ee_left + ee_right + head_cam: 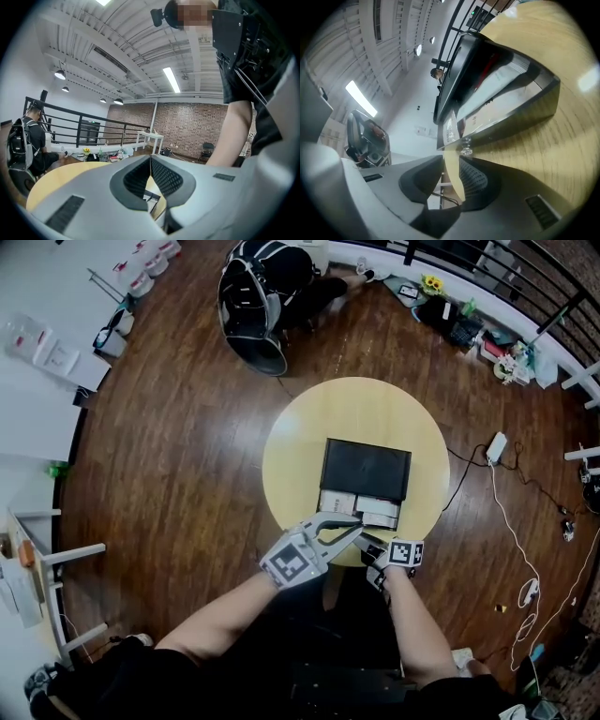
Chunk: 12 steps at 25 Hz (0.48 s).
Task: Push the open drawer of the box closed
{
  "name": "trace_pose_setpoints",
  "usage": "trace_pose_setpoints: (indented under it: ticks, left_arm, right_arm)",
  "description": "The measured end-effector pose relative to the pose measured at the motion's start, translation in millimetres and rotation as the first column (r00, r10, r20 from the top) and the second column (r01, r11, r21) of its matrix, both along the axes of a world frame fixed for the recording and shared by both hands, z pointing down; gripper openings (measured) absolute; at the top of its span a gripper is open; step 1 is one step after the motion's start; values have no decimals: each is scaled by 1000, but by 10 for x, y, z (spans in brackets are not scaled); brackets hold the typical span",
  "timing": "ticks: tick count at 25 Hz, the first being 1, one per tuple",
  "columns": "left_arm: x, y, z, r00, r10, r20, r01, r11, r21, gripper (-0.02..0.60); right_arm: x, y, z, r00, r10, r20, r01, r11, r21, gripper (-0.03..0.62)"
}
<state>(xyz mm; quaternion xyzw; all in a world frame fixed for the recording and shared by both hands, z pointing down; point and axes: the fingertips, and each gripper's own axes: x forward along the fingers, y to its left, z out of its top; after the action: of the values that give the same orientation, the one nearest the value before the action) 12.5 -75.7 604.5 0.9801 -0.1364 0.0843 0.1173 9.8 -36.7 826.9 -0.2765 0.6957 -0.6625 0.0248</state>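
Note:
A black box [366, 468] stands on the round yellow table [300, 427], its drawer [361, 509] pulled out toward me with white packets inside. My left gripper [356, 526] hovers over the drawer's near left corner; in the left gripper view its jaws [151, 159] meet at the tips with nothing between them. My right gripper [370, 545] is low at the table's near edge, just in front of the drawer. In the right gripper view its jaws [451, 161] stand apart, empty, right before the small clear knob [465, 151] on the drawer front [511, 117].
A black backpack [253, 306] lies on the wood floor beyond the table. A white power strip [496, 446] with a cable lies to the right. Clutter lines the railing [525, 277] at the back right. A person [28, 145] sits by the railing.

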Motion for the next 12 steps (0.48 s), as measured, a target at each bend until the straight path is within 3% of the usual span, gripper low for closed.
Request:
trace_pose_setpoints:
  ticks: [12]
  left_arm:
    - [8,-19,119,1000,-12,2,12,1000,-28,35]
  right_arm:
    - [18,-130,275,1000,-19,-23,18,998,-64,132]
